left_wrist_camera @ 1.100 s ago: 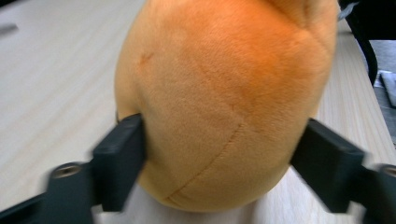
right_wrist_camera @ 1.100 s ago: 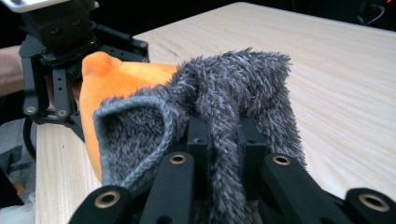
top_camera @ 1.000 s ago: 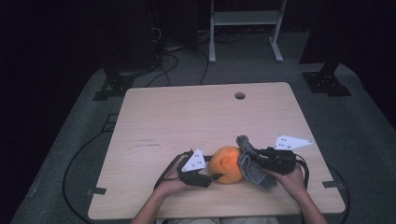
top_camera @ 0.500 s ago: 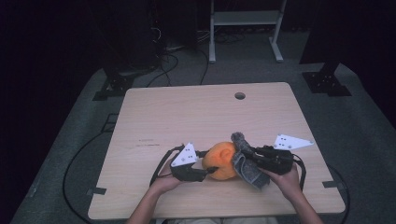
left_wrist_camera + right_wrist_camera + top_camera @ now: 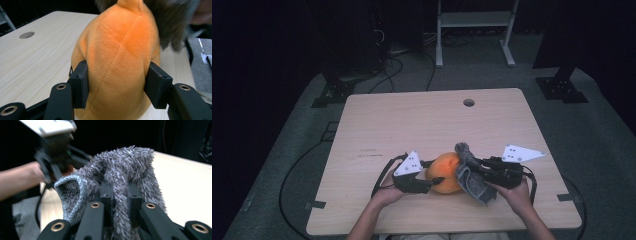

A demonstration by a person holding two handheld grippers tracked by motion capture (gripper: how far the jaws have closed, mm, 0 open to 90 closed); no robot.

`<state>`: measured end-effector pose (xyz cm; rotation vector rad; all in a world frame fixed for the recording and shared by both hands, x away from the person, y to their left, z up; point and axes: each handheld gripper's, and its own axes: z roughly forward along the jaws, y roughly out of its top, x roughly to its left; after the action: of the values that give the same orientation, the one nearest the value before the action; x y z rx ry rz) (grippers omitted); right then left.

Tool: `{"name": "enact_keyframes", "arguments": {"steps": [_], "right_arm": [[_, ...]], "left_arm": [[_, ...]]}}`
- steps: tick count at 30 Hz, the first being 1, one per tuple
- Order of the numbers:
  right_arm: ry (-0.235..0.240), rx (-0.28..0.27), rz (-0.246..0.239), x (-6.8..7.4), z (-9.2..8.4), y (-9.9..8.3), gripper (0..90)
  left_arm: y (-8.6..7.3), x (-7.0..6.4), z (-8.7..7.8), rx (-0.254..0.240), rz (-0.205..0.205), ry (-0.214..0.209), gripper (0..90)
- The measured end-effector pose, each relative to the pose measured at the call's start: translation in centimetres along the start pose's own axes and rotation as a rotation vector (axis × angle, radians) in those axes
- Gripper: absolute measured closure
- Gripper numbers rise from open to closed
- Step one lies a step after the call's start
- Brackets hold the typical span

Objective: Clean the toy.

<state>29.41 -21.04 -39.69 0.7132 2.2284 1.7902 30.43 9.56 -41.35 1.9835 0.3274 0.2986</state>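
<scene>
Holding the orange plush toy by its flanks, your left claw has both jaws pressed into the fabric; the left gripper view shows the toy bulging between them and filling their gap, so the grip looks firm. The toy sits at the near middle of the counter, close to your edge.

Your right claw is clamped on the grey fuzzy sock, jaws narrow with a fold of the sock pinched between them (its knitted cuff hangs open to 1 side in the right gripper view).

What matters now is how the 2 things line up. In the high view the sock lies against the toy's right side, touching it, with a tuft of grey standing above the toy's far end and the rest trailing toward you and to the right. The left gripper view shows the toy's long axis running away from your left claw, ending in a small orange tip, with the grey fluff just beyond and to the right of it. So the sock lies on the far side of the toy from the left claw, and the right claw is the nearer 1 to that tip.

My guess is that you mean to pull the sock over the toy. If so, the open cuff must face the tip; whether it does, I cannot tell.
</scene>
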Motion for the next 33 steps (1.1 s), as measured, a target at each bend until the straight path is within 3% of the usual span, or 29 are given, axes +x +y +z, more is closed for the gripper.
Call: {"name": "enact_keyframes", "arguments": {"steps": [6, 9, 12, 20, 22, 25, 27, 29, 31, 33], "right_arm": [[-0.029, 0.047, 0.027, -0.7, 0.6, -1.0, 78.7], [-0.014, 0.011, 0.008, -0.1, 0.4, -0.3, 78.7], [-0.019, 0.009, -0.006, 0.2, 0.5, 0.0, 78.7], [-0.026, 0.045, 0.053, -1.0, 0.8, -1.3, 78.7], [-0.045, 0.058, 0.042, -1.0, 0.8, -1.3, 78.7], [-0.056, 0.012, 0.011, -0.1, 0.3, -0.6, 78.7], [-0.058, -0.004, -0.01, 0.5, 0.4, 0.0, 78.7], [-0.064, 0.029, -0.031, 0.7, 0.9, -0.1, 78.7], [-0.076, 0.058, -0.025, 0.3, 1.4, -0.6, 78.8], [-0.066, 0.071, 0.004, -0.2, 1.3, -0.9, 78.7]], "left_arm": [[0.0, 0.2, -0.1, 0.035, 0.0, 0.009, 43.7], [0.2, 0.2, -0.1, 0.02, -0.008, 0.001, 43.7], [0.4, 0.2, -0.3, 0.018, -0.005, 0.0, 43.7], [0.4, 0.1, -0.3, 0.023, -0.007, 0.002, 43.7], [0.4, 0.1, -0.1, 0.042, -0.005, 0.008, 43.9], [0.3, -0.1, 0.4, 0.053, -0.014, -0.003, 44.3], [0.1, -0.6, 1.3, 0.086, 0.007, -0.01, 44.3], [0.1, -0.9, 1.7, 0.093, 0.021, -0.016, 44.1], [0.2, -0.8, 1.5, 0.078, 0.029, -0.02, 39.6], [0.0, -0.5, 1.4, 0.041, -0.008, -0.021, 27.1]]}}
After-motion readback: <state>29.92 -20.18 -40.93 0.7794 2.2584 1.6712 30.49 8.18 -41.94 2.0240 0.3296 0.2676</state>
